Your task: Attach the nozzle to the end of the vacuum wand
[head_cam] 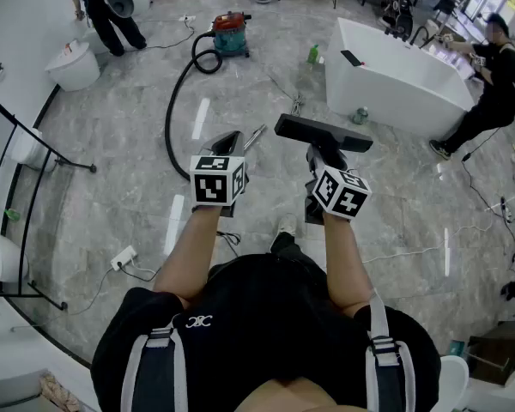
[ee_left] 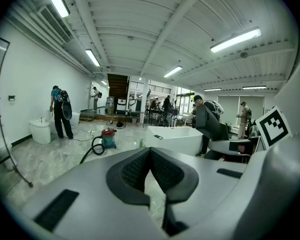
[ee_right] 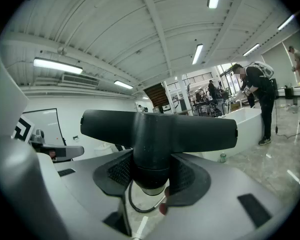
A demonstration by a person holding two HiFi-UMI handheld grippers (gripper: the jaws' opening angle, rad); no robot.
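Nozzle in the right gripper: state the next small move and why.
Probably open the left gripper and lower it to the wand end just ahead: its jaws are shut on nothing, while the right gripper clamps the nozzle, so the wand likely needs holding first.

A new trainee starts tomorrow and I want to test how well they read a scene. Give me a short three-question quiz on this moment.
1. Multiple choice: what does the right gripper hold? A) a sponge B) the black nozzle C) a bucket
2. True or false: the left gripper has its fingers wide apart.
3. Fill in: the red vacuum cleaner stands on the ___.
Key: 1 B. 2 False: they are together, with nothing between them. 3 floor.
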